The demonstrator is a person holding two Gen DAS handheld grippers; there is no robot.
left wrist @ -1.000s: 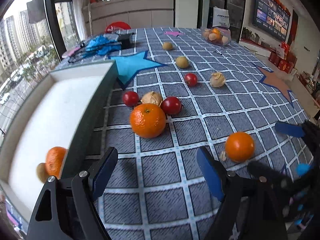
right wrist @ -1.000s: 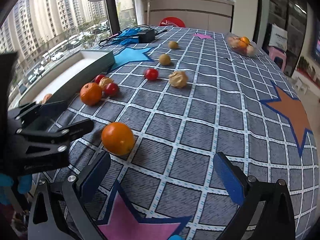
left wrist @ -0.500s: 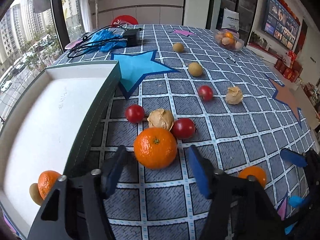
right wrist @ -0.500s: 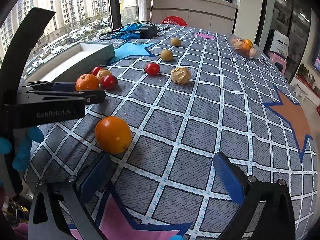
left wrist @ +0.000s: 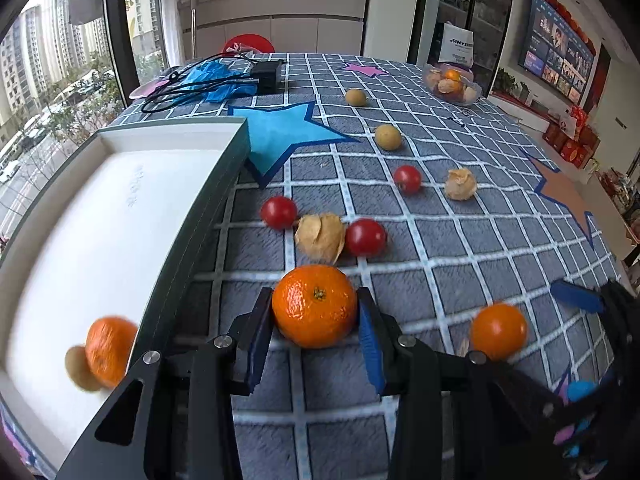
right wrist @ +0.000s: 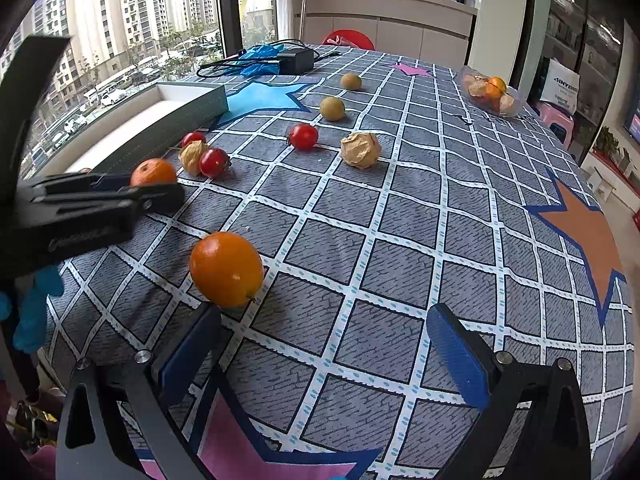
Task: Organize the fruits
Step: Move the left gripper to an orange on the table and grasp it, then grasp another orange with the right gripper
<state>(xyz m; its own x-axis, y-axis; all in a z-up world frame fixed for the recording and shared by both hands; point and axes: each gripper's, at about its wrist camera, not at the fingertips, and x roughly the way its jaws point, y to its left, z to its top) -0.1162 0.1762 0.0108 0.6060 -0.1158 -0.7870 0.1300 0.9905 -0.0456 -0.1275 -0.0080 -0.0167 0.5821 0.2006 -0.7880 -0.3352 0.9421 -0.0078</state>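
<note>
The surface wears a grey cloth with white squares and big stars in blue, orange and pink. A window on one side looks out on tall buildings and a street. Far back stand a pale counter and a red chair, and a bright screen hangs on a wall.

The left claw is closing on a big mandarin. Its blue pads sit right at both sides of the fruit, which rests on the cloth beside a white tray. In the tray lie another mandarin and a small brown fruit, touching.

Just past the held fruit sit two red tomatoes with a papery husk fruit between them. Farther off are one more tomato, another husk fruit and two yellow-brown round fruits.

The right claw stands wide with nothing in it. A smooth orange lies just ahead of its left finger.

A clear bowl of fruit, a black box with cables and blue gloves sit at the far end.
</note>
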